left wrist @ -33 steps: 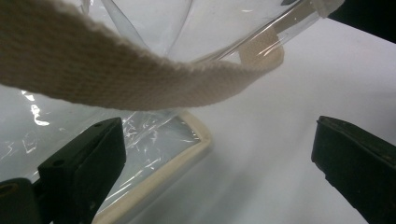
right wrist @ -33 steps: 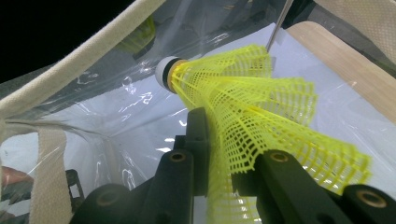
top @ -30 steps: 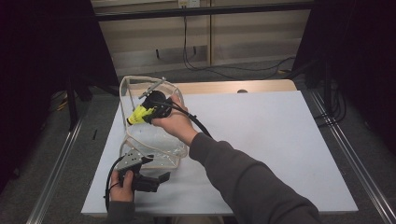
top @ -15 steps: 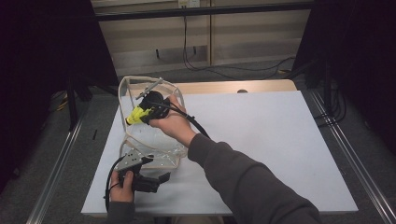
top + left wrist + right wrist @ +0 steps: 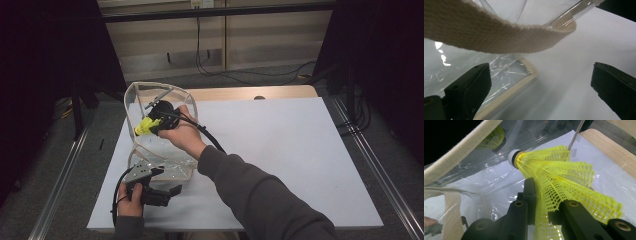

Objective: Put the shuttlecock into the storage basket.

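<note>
One yellow shuttlecock (image 5: 564, 182) sits pinched by its mesh skirt between the right gripper (image 5: 159, 116) jaws, inside the mouth of the clear bag (image 5: 165, 160); its long axis runs leftward and away, white cork tip leading. At the near desk (image 5: 280, 145) edge, the left gripper (image 5: 150, 192) jaws stand spread by the bag's beige strap (image 5: 486, 37).
</note>
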Available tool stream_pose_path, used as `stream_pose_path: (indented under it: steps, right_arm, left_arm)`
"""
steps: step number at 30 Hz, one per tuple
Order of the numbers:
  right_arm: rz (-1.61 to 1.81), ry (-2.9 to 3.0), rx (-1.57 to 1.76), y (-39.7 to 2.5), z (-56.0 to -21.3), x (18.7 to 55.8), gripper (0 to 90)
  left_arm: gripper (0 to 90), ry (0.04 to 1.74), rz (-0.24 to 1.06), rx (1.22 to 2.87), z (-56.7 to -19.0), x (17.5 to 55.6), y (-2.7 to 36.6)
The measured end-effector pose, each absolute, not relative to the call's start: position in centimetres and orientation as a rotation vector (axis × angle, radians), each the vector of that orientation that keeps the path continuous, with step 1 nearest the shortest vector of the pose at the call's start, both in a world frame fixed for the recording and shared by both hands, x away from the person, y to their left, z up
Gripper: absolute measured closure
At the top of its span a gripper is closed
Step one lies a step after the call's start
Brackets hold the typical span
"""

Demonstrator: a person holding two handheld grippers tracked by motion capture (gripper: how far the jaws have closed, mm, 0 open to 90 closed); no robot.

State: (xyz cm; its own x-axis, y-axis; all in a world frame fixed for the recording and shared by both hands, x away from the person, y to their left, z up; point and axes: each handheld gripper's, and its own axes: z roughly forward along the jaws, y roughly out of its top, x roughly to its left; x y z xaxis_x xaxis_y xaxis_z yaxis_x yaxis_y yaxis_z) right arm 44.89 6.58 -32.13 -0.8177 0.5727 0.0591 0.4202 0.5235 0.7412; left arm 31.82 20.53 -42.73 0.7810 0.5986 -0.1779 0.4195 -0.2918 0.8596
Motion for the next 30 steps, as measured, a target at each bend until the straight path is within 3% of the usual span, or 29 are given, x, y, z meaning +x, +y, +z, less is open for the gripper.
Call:
stream_pose_path:
  steps: [30]
  right_arm:
    - [1.117, 2.633, 0.817, 7.7, -34.3, 45.0, 78.6]
  left_arm:
    - [3.0, 0.769, 0.216, 1.927, -42.9, 31.8, 20.6]
